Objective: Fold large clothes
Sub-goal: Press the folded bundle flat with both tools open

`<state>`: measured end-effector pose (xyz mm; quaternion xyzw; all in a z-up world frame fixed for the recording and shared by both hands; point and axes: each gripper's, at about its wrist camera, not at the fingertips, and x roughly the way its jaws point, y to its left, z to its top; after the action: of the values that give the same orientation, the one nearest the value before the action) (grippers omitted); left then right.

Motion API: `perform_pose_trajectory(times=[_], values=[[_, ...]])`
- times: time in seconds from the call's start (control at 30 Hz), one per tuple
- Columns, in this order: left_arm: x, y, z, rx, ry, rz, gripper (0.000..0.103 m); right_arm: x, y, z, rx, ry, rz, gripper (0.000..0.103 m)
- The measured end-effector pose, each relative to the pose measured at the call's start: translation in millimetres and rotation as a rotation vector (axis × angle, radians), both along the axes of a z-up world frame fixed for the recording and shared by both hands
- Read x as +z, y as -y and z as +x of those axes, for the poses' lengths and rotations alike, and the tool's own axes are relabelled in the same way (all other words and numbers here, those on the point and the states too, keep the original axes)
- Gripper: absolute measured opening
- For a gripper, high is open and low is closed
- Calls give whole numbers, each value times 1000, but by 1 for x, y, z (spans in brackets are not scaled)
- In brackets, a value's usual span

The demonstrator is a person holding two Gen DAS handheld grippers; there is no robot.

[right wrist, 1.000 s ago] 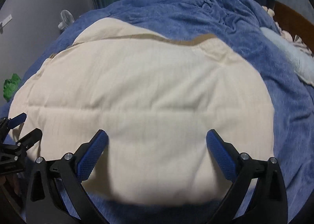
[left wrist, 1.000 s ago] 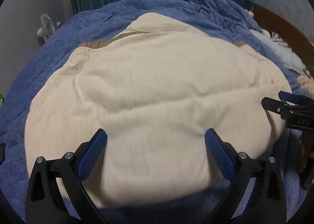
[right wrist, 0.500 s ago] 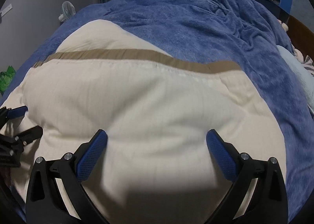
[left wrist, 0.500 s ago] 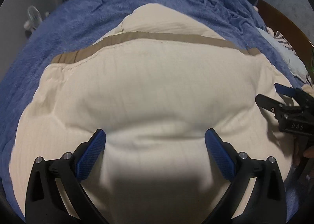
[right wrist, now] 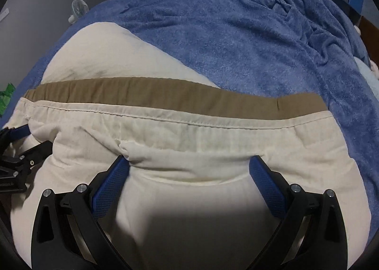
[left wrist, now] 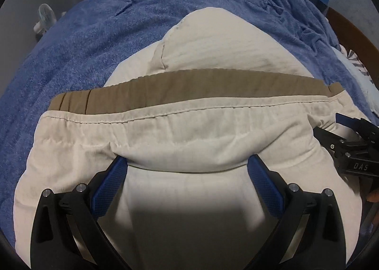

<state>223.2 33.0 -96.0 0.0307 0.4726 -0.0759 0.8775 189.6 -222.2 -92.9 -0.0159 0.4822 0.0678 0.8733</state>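
1. The cream garment (left wrist: 189, 132) lies spread on the blue blanket (left wrist: 83, 40) that covers the bed, its tan waistband (left wrist: 189, 87) running across and facing away from the cameras.
2. The left gripper (left wrist: 187, 170) sits low over the garment's left part, angled forward and down. Its jaws are spread wide, with a fold of cloth bulging between the blue pads (left wrist: 109, 187); nothing is pinched.
3. The right gripper (right wrist: 189, 168) mirrors that pose on the right part, jaws likewise released, cloth bunched at the left pad (right wrist: 111, 182).
4. The step in hand looks like a fold of the near portion toward the waistband. To do it well, each gripper should close on the raised fold at matching spots, so that the edge lifts level.
5. Both should then travel together; uneven pull would skew the soft, slack cloth and crease it.
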Motion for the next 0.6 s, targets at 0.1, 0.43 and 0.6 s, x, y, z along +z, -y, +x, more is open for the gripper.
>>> perform_pose_trajectory(times=[0.1, 0.43, 0.6], values=[[12, -6, -5, 3, 14, -14, 97, 7, 9, -3, 4, 6, 13, 96], [20, -84, -5, 164, -6, -145, 96, 13, 76, -16, -188, 26, 59, 96], [2, -86, 6, 169, -30, -143, 97, -3, 111, -8, -304, -3, 97, 96]])
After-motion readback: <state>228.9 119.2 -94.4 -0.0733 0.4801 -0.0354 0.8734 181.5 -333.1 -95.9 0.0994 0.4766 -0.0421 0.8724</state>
